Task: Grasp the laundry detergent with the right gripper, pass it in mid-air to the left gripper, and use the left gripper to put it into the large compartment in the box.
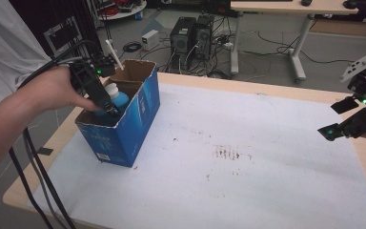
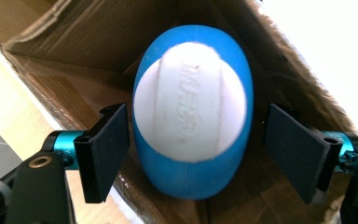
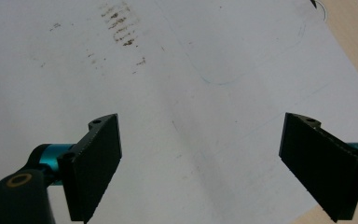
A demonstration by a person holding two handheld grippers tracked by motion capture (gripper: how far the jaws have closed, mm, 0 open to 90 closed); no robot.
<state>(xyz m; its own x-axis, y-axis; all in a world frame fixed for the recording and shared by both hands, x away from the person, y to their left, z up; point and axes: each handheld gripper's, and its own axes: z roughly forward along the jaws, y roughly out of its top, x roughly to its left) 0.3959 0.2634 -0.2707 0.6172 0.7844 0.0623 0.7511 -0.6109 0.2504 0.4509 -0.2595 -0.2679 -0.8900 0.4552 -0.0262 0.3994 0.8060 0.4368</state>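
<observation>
One blue bottle [image 2: 193, 116] in one cardboard box [image 1: 124, 129], two grippers apart.

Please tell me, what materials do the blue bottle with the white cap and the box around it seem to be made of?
The blue bottle looks like smooth plastic with a soft sheen. Its white cap seems matte plastic, since it carries raised moulded lettering and ridges. The box is corrugated cardboard: brown and fibrous inside with ragged torn edges, printed glossy blue outside.
</observation>
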